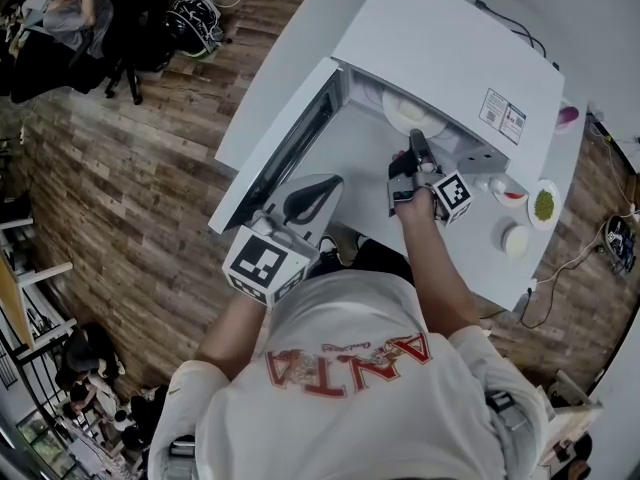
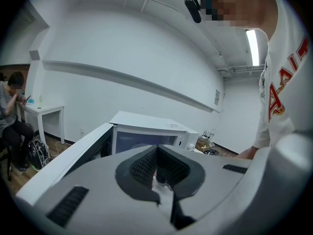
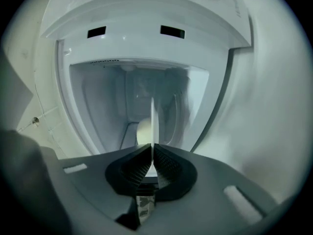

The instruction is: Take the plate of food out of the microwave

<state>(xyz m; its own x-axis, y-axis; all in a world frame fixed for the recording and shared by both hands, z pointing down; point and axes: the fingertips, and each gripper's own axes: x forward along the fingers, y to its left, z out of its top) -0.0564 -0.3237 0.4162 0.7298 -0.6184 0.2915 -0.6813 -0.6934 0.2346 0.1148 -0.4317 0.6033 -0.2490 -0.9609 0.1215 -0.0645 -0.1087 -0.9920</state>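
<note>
The white microwave stands on the white table with its door swung open to the left. Inside lies a white plate with pale food on it. My right gripper reaches into the cavity and is shut on the plate's near rim. In the right gripper view the plate shows edge-on as a thin white line between the pads, with a pale round piece of food beyond. My left gripper hovers near the open door, shut and holding nothing; in its own view the left gripper points towards the microwave.
To the right of the microwave the table carries a small dish of green food, a small bowl with red contents and a white bowl. A person sits at a desk far left. Wooden floor surrounds the table.
</note>
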